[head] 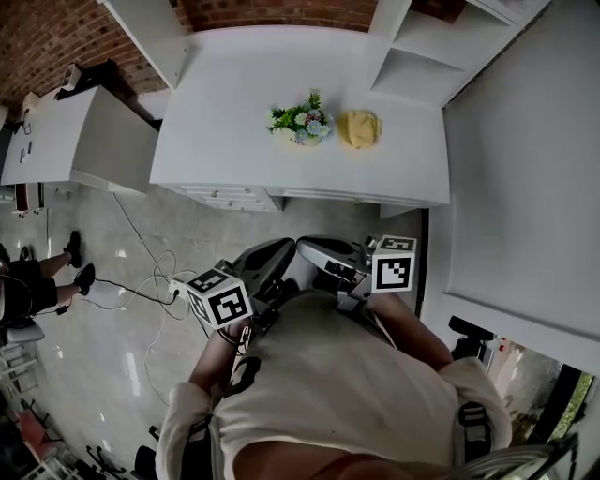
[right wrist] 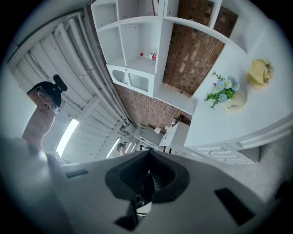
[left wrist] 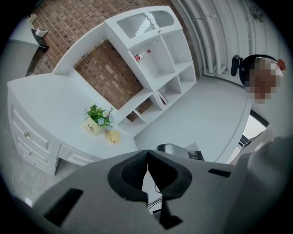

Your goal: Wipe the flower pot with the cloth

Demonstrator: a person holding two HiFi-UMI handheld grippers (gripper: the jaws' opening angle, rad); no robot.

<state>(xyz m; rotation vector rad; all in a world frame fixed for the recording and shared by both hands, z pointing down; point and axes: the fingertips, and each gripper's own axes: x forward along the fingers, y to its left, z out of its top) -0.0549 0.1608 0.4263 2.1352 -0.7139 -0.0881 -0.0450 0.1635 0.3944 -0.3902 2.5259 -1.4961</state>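
Observation:
A small cream flower pot [head: 300, 126] with green leaves and pale flowers stands on the white desk [head: 225, 112]. A crumpled yellow cloth [head: 359, 128] lies right beside it. Both also show far off in the gripper views: the flower pot [left wrist: 95, 123] with the cloth [left wrist: 112, 135], and the pot [right wrist: 230, 98] with the cloth [right wrist: 260, 72]. My left gripper [head: 289, 249] and right gripper [head: 302, 246] hang close to the person's chest, well short of the desk. Both are shut with nothing between the jaws, as the left gripper [left wrist: 147, 154] and right gripper [right wrist: 148, 153] views show.
White shelving [head: 441, 52] rises at the desk's right end, and a brick wall [head: 281, 11] runs behind it. Drawers [head: 230, 196] face the floor below the desktop. Cables [head: 155, 281] trail over the tiled floor at left, near another person's feet [head: 80, 267].

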